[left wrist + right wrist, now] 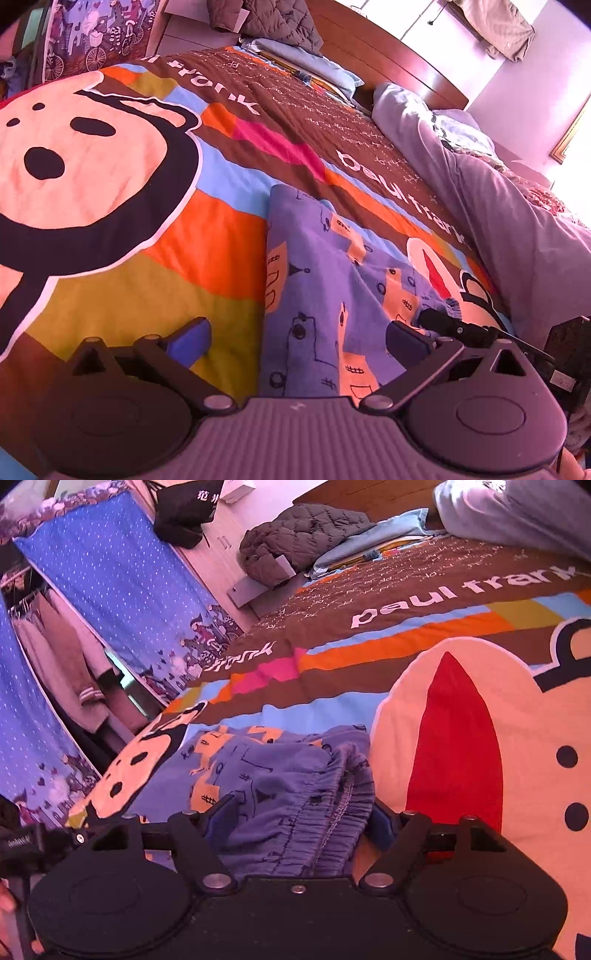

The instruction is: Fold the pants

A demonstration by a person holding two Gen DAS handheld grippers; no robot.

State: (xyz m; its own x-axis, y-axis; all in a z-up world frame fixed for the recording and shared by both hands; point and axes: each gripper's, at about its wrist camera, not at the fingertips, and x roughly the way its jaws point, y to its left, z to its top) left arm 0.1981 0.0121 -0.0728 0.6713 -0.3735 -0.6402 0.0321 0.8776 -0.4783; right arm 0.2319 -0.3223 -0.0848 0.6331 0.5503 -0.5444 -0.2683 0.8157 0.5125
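The blue pants (325, 295) with orange and black doodle prints lie folded lengthwise on the colourful bedspread (155, 236). My left gripper (299, 336) is open, its fingers either side of the pants' left edge, low over the fabric. In the right wrist view the pants' gathered waistband (295, 812) sits bunched between my right gripper's (299, 823) fingers. The jaws are wide apart and do not pinch it. The right gripper's dark tip (454, 325) also shows in the left wrist view, on the pants' right side.
A grey duvet (498, 206) is heaped along the bed's right side. A quilted jacket (303, 535) and a pale blue pillow (369, 542) lie at the headboard. A blue curtain (122, 590) and hanging clothes (66, 657) stand beside the bed.
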